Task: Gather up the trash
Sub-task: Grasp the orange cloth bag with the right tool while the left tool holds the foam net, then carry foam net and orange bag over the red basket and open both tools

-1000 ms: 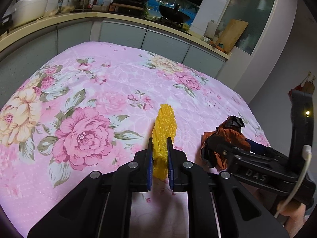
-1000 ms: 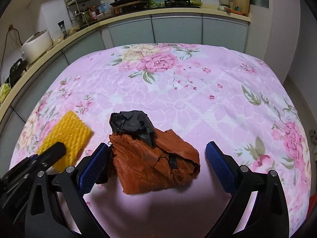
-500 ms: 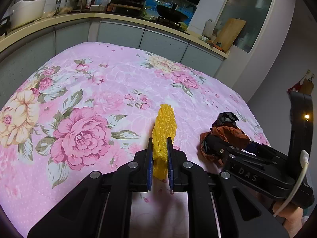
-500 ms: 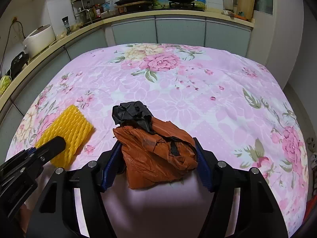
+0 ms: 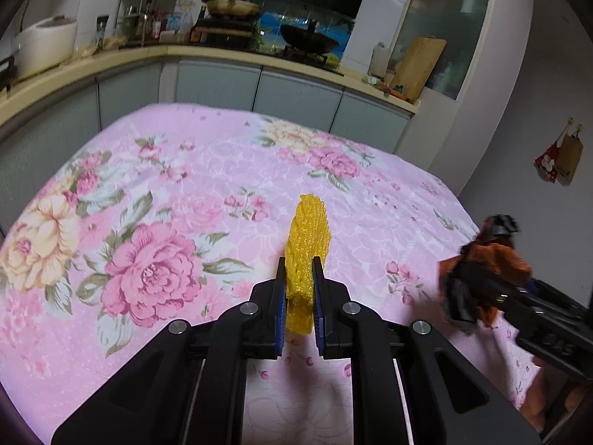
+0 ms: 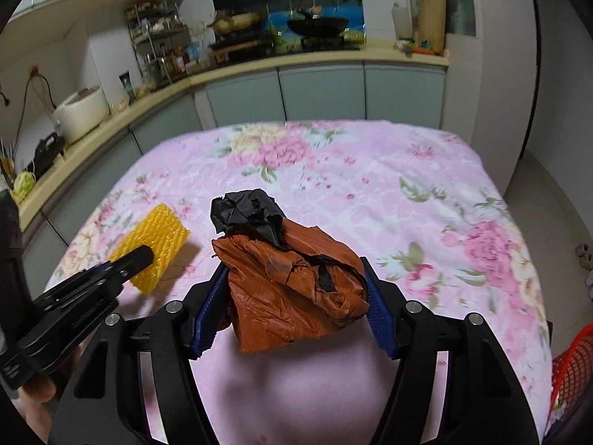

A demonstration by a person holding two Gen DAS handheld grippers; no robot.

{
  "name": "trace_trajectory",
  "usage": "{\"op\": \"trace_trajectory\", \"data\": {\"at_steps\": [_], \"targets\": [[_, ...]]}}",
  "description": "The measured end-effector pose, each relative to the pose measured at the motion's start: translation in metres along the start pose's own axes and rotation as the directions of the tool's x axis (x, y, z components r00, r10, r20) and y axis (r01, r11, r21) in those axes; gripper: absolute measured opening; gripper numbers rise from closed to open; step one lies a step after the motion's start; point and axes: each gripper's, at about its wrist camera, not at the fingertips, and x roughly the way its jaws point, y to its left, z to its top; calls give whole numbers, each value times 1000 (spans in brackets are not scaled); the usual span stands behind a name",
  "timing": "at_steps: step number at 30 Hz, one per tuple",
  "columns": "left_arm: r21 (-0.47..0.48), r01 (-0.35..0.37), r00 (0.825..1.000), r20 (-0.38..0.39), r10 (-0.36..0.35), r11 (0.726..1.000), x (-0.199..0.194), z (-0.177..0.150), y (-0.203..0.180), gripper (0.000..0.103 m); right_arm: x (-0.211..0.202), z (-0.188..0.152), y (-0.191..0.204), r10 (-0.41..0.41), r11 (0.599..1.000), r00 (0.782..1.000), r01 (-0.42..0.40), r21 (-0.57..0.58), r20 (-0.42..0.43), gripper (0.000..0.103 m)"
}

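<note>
Our left claw [image 5: 299, 296] clamps the yellow net [image 5: 307, 244]; our right claw [image 6: 296, 296] grips the orange bag [image 6: 296, 289], red basket [image 6: 570, 363] off the table's [image 6: 407, 200] right edge.

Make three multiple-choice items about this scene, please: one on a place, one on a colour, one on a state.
1. Where does the red basket show in the right wrist view?
A. at the lower right edge, beside the table
B. on the kitchen counter
C. in the middle of the flowered cloth

2. What colour is the foam net?
A. green
B. yellow
C. white

3. How does the right claw stand?
A. wide open over bare cloth
B. shut with nothing in it
C. shut on the crumpled orange bag

Answers:
1 A: its red mesh shows low at the right, past the cloth.
2 B: the net in the left claw is bright yellow.
3 C: both blue pads press on the bag's sides.
</note>
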Motion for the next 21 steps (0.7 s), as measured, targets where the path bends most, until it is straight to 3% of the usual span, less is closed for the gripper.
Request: {"op": "trace_trajectory", "data": {"at_steps": [10, 21], "targets": [[105, -60, 991, 125, 46, 993, -38, 4, -31, 11, -62, -8, -8, -10, 1000, 990, 8, 15, 138, 64], [225, -42, 969, 247, -15, 973, -95, -5, -86, 11, -130, -23, -21, -20, 999, 961, 13, 29, 274, 64]]}}
